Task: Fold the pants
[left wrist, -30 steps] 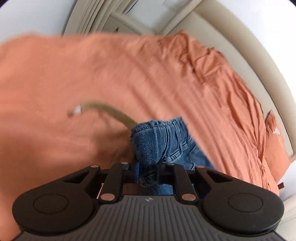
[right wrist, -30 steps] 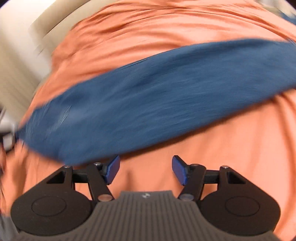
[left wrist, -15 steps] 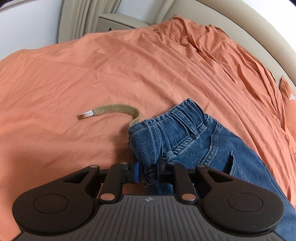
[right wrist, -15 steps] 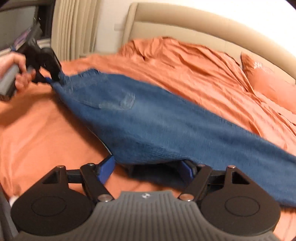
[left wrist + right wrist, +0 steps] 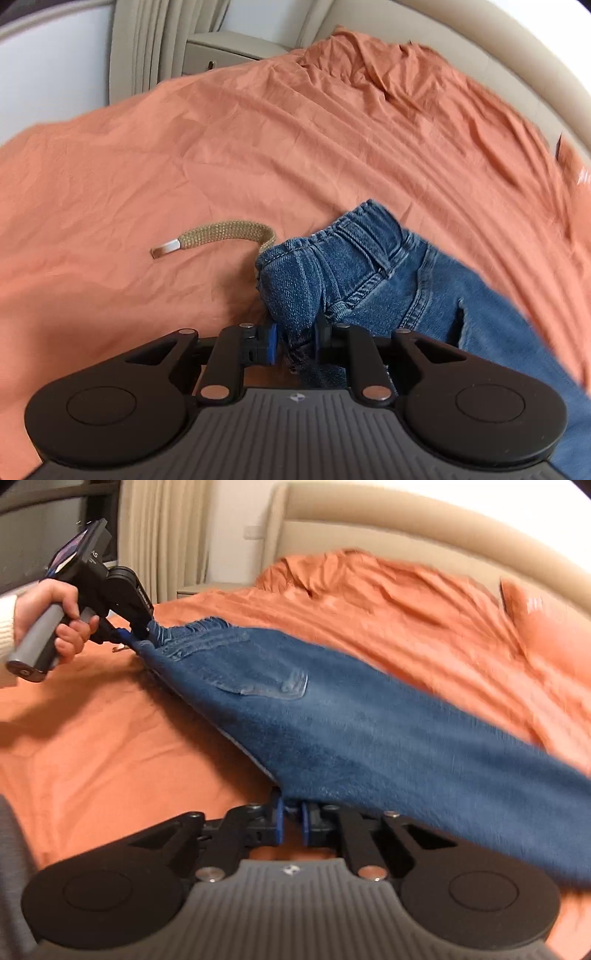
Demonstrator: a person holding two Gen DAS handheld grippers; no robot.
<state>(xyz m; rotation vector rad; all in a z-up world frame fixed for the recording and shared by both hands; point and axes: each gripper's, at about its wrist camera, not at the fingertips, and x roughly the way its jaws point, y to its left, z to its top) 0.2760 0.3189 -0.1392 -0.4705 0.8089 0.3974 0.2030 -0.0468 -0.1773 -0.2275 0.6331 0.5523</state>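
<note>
Blue denim pants (image 5: pixel 369 723) are stretched above an orange bed. My left gripper (image 5: pixel 295 341) is shut on the bunched waistband (image 5: pixel 332 266); a tan woven drawstring (image 5: pixel 225 232) with a metal tip trails from it onto the sheet. In the right wrist view the left gripper (image 5: pixel 138 637) shows at the far left, held by a hand, gripping the waistband end. My right gripper (image 5: pixel 291 819) is shut on the near lower edge of the pants, which run off to the right.
The orange sheet (image 5: pixel 258 147) is wrinkled and bunched toward the beige padded headboard (image 5: pixel 406 520). An orange pillow (image 5: pixel 546 624) lies at the right. Beige curtains (image 5: pixel 162 535) and a nightstand (image 5: pixel 229 51) stand beyond the bed's far side.
My right gripper has closed on the lower edge of the pants; it was open before. The left gripper keeps its grip on the waistband, and the pants are now spread between the two.
</note>
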